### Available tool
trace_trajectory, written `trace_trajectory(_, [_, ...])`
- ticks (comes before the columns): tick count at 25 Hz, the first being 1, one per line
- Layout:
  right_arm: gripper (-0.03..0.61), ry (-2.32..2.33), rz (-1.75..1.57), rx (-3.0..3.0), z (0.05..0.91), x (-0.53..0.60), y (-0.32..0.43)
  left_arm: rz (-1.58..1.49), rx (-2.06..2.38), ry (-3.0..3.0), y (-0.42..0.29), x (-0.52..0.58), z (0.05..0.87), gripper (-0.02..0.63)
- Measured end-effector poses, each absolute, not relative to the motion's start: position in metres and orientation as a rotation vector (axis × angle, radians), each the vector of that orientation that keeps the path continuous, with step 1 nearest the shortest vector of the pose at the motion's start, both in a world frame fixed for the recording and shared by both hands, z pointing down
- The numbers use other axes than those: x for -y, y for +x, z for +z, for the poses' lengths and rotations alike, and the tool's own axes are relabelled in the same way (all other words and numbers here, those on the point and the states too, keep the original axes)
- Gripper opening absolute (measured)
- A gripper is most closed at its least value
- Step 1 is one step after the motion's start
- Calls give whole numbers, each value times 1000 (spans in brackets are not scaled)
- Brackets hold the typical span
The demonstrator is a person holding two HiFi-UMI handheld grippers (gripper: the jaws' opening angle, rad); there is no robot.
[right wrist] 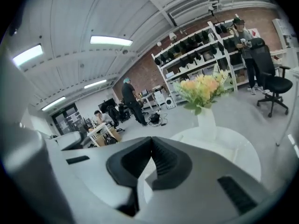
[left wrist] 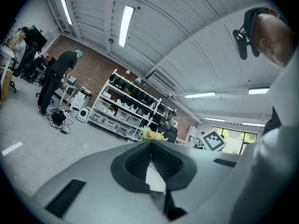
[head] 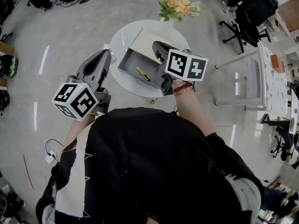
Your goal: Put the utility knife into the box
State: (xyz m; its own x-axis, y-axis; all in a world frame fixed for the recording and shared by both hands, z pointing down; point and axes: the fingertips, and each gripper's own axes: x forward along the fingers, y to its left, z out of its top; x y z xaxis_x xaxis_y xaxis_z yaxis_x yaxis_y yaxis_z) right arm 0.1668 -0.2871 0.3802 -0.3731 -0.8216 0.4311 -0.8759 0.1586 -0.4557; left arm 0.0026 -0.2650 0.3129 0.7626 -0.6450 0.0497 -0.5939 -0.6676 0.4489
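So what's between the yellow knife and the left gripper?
In the head view, only the side wall of the grey box and bare white table separate the utility knife, lying in that box, from the left gripper.

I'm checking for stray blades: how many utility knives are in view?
1. The yellow utility knife lies inside the open box on the round white table. Part of the box is out of sight, so another could be hidden.

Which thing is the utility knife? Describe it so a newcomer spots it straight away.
Start at the round white table just below the flowers. On it stands an open grey box, and the utility knife lies slantwise on its floor. It is slim and yellow, the only bright thing in the box.
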Motion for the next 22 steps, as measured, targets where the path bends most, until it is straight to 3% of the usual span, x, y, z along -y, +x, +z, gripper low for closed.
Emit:
trace_trajectory(10, [5, 1816, 734, 2539, 297, 277, 169, -136, 996, 2587, 18, 275, 286, 11])
trace_trajectory(15, [5, 1889, 545, 2497, 297, 268, 182, -103, 974, 2581, 27, 272, 297, 11])
trace_trajectory(22, [5, 1915, 611, 2454, 317, 262, 188, -78, 913, 2598, 33, 268, 305, 11])
